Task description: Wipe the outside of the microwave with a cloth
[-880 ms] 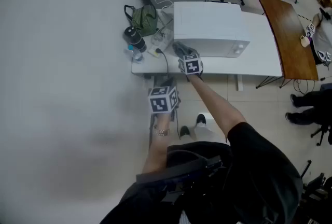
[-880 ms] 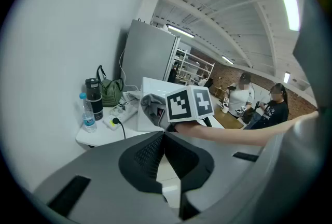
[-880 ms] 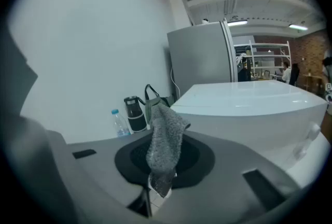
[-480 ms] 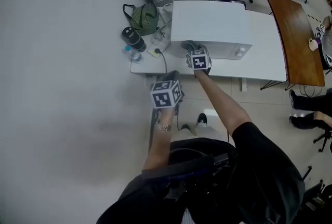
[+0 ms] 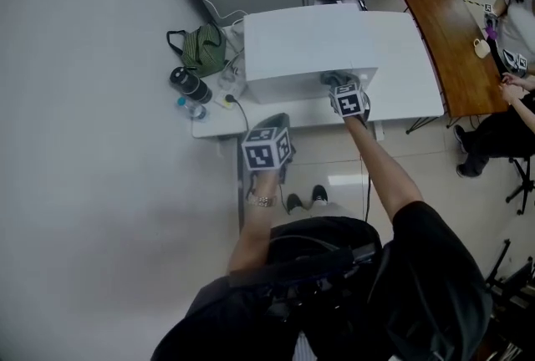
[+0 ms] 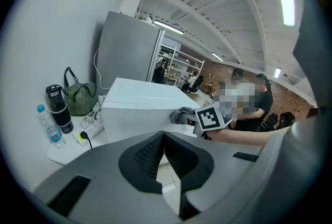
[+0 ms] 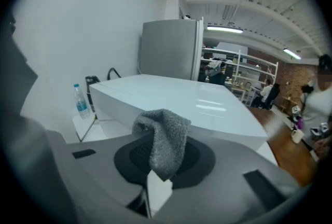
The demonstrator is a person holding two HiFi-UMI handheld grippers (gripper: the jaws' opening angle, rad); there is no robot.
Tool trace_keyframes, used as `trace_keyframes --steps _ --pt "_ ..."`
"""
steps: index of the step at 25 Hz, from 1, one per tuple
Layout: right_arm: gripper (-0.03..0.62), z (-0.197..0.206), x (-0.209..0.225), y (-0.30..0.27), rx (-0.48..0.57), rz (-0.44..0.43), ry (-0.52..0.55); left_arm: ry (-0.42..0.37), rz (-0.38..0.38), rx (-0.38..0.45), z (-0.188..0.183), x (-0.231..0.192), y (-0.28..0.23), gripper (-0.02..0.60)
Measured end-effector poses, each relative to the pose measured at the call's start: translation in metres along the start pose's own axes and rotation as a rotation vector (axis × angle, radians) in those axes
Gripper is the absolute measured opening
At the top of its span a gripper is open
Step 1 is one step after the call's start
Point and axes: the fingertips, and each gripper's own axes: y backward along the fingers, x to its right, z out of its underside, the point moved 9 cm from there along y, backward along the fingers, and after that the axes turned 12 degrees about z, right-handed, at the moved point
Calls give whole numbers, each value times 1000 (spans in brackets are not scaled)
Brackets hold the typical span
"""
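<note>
No words, brands or numbers can be read anywhere. The marker cube (image 5: 266, 150) on the left gripper (image 6: 163, 140) and the marker cube (image 5: 349, 102) on the right gripper (image 7: 158, 166) carry only black-and-white square patterns, no letters. Any print on the water bottle (image 6: 46, 127) is too small to read. The microwave (image 5: 309, 42) shows plain white faces.

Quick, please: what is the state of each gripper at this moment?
Left gripper: closed, nothing between its jaws.
Right gripper: closed on the grey cloth.
</note>
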Motion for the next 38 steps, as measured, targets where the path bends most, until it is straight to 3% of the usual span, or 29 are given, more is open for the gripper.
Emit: trace_keyframes --steps 4,8,10,13,16,21,25,31,38 --pt "46 19 81 11 -49 200 -68 -2 29 0 -4 -4 -6 2" --pt "46 6 93 18 -38 214 -58 16 16 32 -15 -18 -4 2" --pt "46 14 78 18 -63 235 -114 13 8 51 -20 -23 1 2" --pt "41 10 3 19 -9 88 -161 25 -29 74 -21 -36 13 2" --pt "41 -2 -93 5 22 -120 -113 43 -81 84 -19 -50 28 2" --pt "41 -43 -211 -8 33 -335 -57 40 -179 72 -12 -67 62 2" --pt "42 -62 -258 -21 31 -398 47 72 -251 68 -2 -82 83 2" --pt "38 -39 -226 -36 -37 -382 40 93 -242 51 3 -87 78 2" --pt "37 15 -103 -44 -144 -254 -6 51 -106 54 -19 -67 30 2"
